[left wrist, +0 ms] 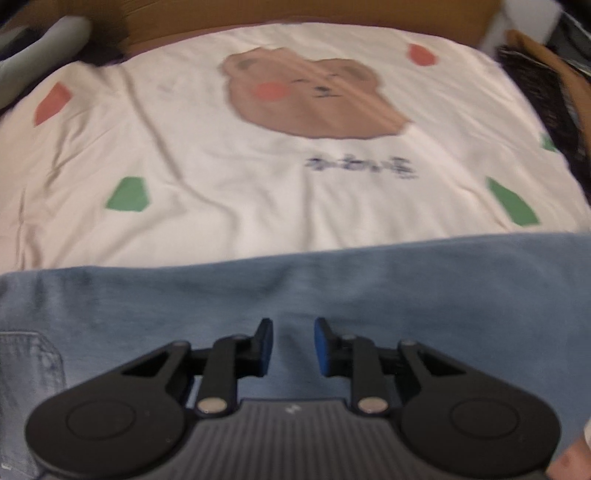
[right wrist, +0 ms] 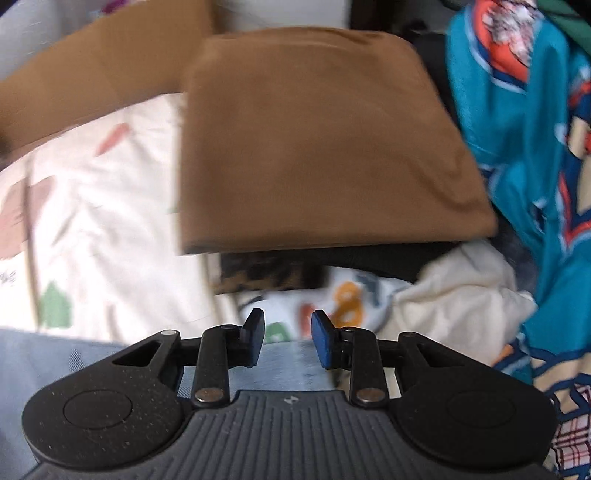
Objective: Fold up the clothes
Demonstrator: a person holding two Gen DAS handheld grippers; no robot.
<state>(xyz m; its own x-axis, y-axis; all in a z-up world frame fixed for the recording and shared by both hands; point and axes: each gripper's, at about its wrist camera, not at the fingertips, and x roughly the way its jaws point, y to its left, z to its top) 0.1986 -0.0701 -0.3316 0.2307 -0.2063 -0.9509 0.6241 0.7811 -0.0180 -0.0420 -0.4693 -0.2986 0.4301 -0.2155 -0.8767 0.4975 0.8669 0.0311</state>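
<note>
From my seat I see a cream bear-print bedsheet (left wrist: 229, 177) covering the surface, a brown cardboard panel (left wrist: 295, 13) along its twelve o'clock edge, and a pale wall strip (right wrist: 280, 14) at twelve, all under soft, even light.

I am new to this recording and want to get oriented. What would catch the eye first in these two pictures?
In the left wrist view, a brown bear face printed on the cream sheet stands out, beyond the blue denim garment under the left gripper. In the right wrist view, a folded brown garment fills the middle, with bright teal patterned fabric at the right.
</note>
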